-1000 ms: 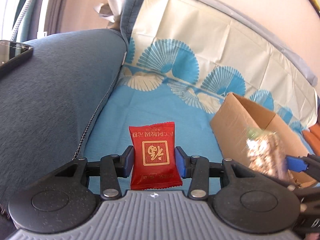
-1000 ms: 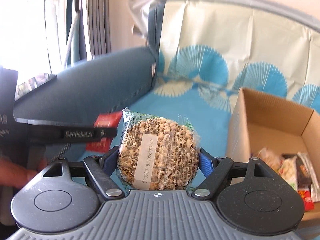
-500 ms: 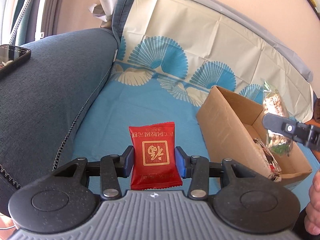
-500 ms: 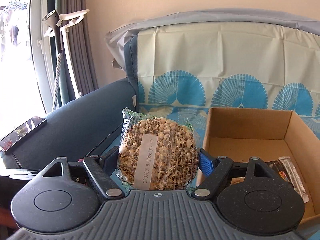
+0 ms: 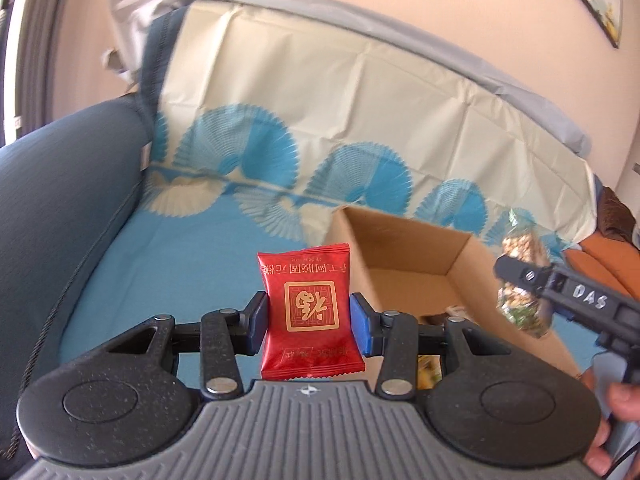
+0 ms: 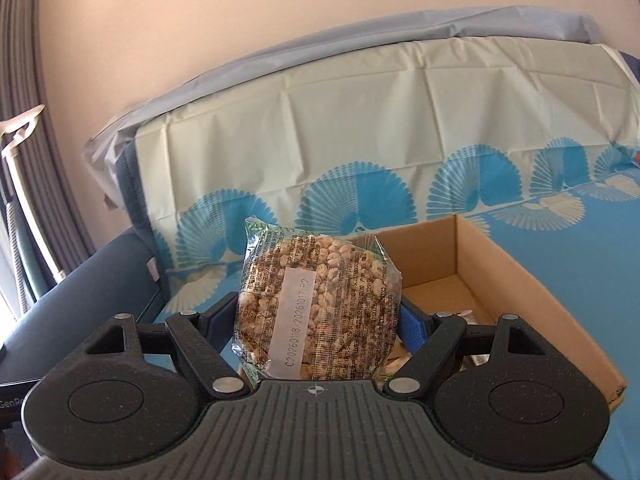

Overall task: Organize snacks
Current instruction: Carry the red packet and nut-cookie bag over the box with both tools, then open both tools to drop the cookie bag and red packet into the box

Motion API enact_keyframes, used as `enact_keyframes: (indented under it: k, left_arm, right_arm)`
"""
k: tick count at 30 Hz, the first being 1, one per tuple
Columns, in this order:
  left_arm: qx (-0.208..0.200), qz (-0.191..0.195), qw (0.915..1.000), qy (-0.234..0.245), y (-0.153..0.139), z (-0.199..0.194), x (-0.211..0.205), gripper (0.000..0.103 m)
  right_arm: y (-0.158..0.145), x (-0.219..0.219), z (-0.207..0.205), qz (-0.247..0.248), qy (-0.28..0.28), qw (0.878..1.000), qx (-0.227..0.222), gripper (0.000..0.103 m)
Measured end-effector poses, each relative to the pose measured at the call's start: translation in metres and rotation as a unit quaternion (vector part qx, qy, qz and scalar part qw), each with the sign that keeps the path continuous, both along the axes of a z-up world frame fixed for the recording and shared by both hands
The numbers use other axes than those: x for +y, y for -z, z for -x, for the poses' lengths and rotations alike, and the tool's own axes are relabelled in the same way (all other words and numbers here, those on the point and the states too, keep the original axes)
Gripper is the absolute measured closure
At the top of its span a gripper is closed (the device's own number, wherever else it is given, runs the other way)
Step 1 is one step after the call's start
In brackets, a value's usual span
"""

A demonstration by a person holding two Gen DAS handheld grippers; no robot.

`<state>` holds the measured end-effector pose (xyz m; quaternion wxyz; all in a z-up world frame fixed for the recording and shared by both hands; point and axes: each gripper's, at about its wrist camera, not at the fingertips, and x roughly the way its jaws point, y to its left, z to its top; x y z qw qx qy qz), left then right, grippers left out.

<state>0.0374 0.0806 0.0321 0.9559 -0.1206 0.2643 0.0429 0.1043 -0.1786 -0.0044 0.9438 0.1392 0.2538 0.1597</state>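
Both grippers carried snacks toward the cardboard box [image 5: 400,248]: left gripper [image 5: 308,316] pinched a red packet [image 5: 310,312], right gripper [image 6: 316,320] clamped a puffed-grain cake [image 6: 316,300]. Next, likely release over the box.

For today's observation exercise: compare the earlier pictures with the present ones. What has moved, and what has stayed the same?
Both claws have swung toward the cardboard box, which now sits nearer in each view. The right claw has risen over the box's side. Unchanged: the left claw grips the red packet, the right grips the puffed grain cake.
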Motion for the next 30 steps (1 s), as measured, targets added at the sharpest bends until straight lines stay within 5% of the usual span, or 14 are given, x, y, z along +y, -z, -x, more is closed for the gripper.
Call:
enact_keyframes:
  k: [12, 15, 22, 30]
  left_arm:
    - [-0.063, -0.016, 0.9930, 0.099, -0.045, -0.088, -0.103, 0.054]
    - [-0.079, -0.019, 0.9902, 0.114, -0.054, -0.093, -0.119, 0.033]
    - [-0.083, -0.015, 0.9912, 0.102, -0.047, -0.056, -0.111, 0.018]
    - [-0.056, -0.023, 0.9959, 0.066, -0.026, 0.007, -0.089, 0.017]
  right_arm:
    - [0.020, -0.052, -0.025, -0.019, 0.127, 0.991, 0.046, 0.018]
    - [0.024, -0.056, -0.026, -0.013, 0.137, 0.989, 0.054, 0.008]
    - [0.024, -0.058, -0.025, -0.003, 0.141, 0.989, 0.053, 0.006]
    - [0.014, -0.055, -0.010, 0.021, 0.125, 0.991, 0.036, 0.001]
